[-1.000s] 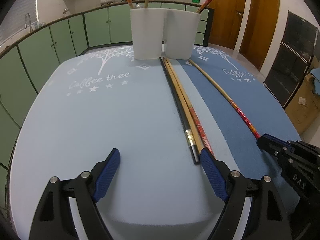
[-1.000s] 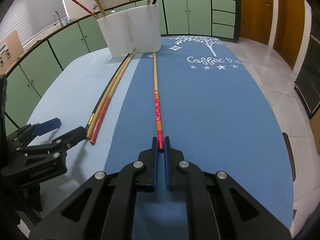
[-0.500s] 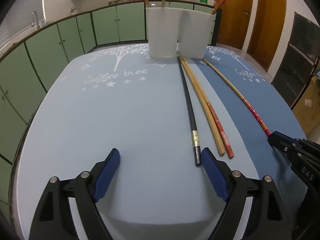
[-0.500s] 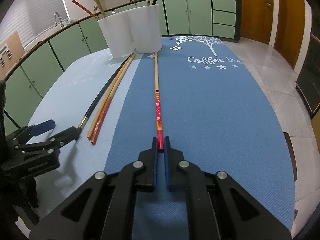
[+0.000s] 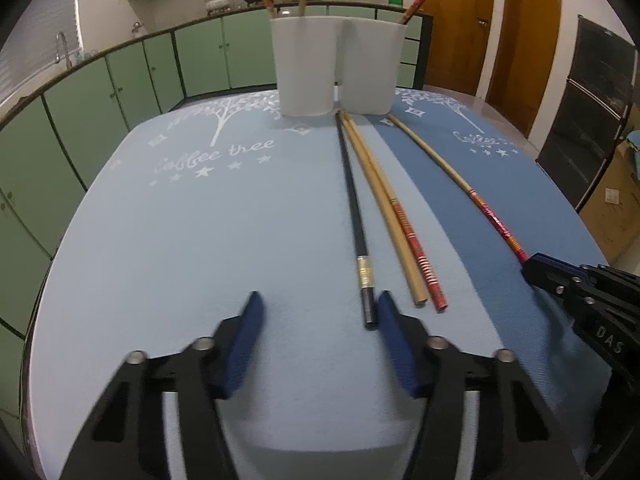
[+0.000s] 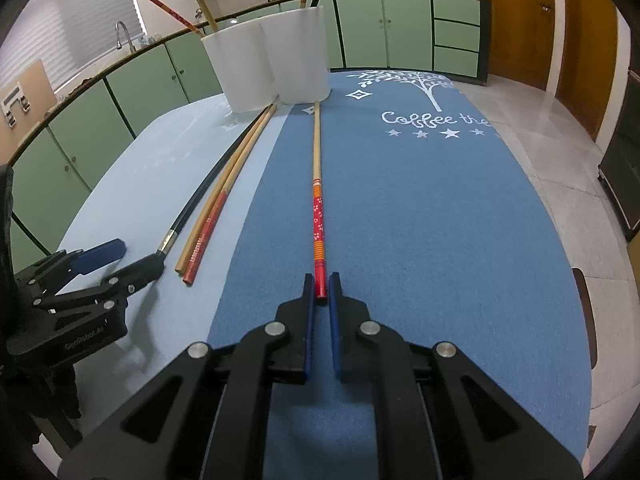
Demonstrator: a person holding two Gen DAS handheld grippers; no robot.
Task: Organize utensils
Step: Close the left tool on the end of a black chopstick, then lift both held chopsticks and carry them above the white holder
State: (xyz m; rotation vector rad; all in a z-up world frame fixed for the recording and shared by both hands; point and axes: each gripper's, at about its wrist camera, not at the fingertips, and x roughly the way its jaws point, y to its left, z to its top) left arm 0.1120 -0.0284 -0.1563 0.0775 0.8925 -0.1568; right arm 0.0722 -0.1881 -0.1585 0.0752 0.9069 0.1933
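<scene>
The right gripper [image 6: 321, 286] has its two blue pads drawn close together on the red end of one chopstick, the red-and-orange chopstick [image 6: 317, 200], which lies flat on the dark blue mat [image 6: 420, 220] and runs straight away to the foot of the white holder [image 6: 272, 68]. Whether the pads press it hard or merely flank it cannot be told, though they sit right against its sides.

The left gripper [image 5: 318, 312] stands wide apart, holding nothing, low over the light blue mat [image 5: 180, 240]. Its right pad [image 5: 394, 340] lies just beside the butt of the black chopstick [image 5: 354, 216], which has a metal band near that end.

Next to the black one lie two more, side by side and touching along much of their length: a plain bamboo chopstick [image 5: 384, 208] and a chopstick with red banding [image 5: 416, 248]. That makes four chopsticks flat on the tabletop: three grouped on the light mat, one apart on the dark mat.

The holder consists of two joined white cups [image 5: 340, 72] at the far end where the mats meet. The right view shows four chopsticks standing in it, two leaning from each cup. Green cabinets [image 5: 120, 92] line the room behind.
</scene>
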